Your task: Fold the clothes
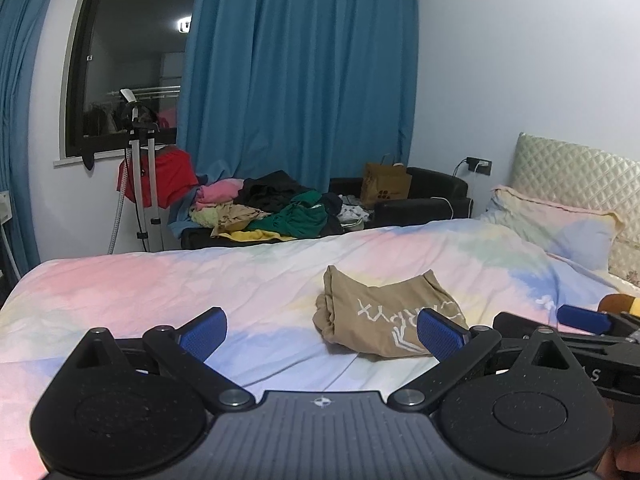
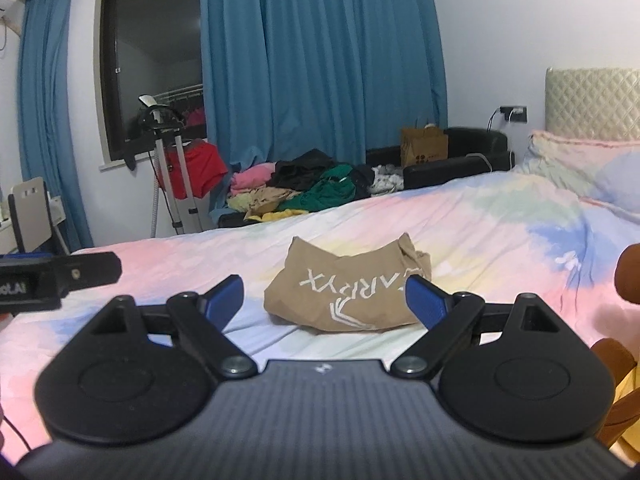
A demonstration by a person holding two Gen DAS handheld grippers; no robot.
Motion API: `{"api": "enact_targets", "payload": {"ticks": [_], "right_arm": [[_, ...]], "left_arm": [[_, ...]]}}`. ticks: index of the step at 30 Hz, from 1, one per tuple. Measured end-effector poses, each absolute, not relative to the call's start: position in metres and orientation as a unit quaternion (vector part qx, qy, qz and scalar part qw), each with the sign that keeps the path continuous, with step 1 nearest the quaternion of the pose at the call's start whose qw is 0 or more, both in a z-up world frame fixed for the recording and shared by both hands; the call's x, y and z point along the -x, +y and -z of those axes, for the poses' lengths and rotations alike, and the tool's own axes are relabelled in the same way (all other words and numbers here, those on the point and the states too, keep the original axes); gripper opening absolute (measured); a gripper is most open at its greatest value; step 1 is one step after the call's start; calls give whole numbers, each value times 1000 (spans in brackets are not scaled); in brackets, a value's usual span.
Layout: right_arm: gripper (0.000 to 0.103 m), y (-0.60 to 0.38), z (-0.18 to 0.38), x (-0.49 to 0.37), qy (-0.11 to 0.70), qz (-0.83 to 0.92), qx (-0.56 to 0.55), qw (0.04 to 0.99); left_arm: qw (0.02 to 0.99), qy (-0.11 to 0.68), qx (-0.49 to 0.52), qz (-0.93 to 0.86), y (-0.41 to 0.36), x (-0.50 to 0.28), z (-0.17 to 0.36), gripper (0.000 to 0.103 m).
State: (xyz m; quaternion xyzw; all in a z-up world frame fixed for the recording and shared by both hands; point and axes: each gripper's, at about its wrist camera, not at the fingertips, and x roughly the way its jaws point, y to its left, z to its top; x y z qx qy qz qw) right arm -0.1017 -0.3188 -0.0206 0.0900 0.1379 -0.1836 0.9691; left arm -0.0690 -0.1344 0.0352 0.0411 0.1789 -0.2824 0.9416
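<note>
A tan garment with white lettering (image 1: 384,312) lies folded into a compact bundle on the pastel bed sheet (image 1: 200,280); it also shows in the right wrist view (image 2: 348,288). My left gripper (image 1: 322,336) is open and empty, hovering short of the bundle, which sits toward its right finger. My right gripper (image 2: 324,300) is open and empty, with the bundle just beyond and between its fingers. The right gripper's blue pad shows at the left wrist view's right edge (image 1: 584,318). The left gripper's black body shows at the right wrist view's left edge (image 2: 56,276).
A pile of unfolded clothes (image 1: 272,208) lies on a black sofa (image 1: 424,196) beyond the bed, with a brown paper bag (image 1: 384,186). A garment steamer stand (image 1: 140,168) holds a red cloth. Pillow (image 1: 560,228) and headboard at right. Blue curtains (image 1: 300,72) behind.
</note>
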Motion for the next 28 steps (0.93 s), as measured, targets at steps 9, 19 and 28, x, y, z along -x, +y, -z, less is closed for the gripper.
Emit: {"api": "enact_targets", "payload": {"ticks": [9,19,28], "right_arm": [[90,-321,22,101,141,186,-96,968],[89,-320,22,97,153,187,-89,966],[89,-322,23,97,156,185,-91,966]], "left_arm": [[942,186,-38,278,-133,67,-33,102],[943,190,-38,271,-134,66,-30,102],[944,187,-40,268,-132,67,-31,103]]}}
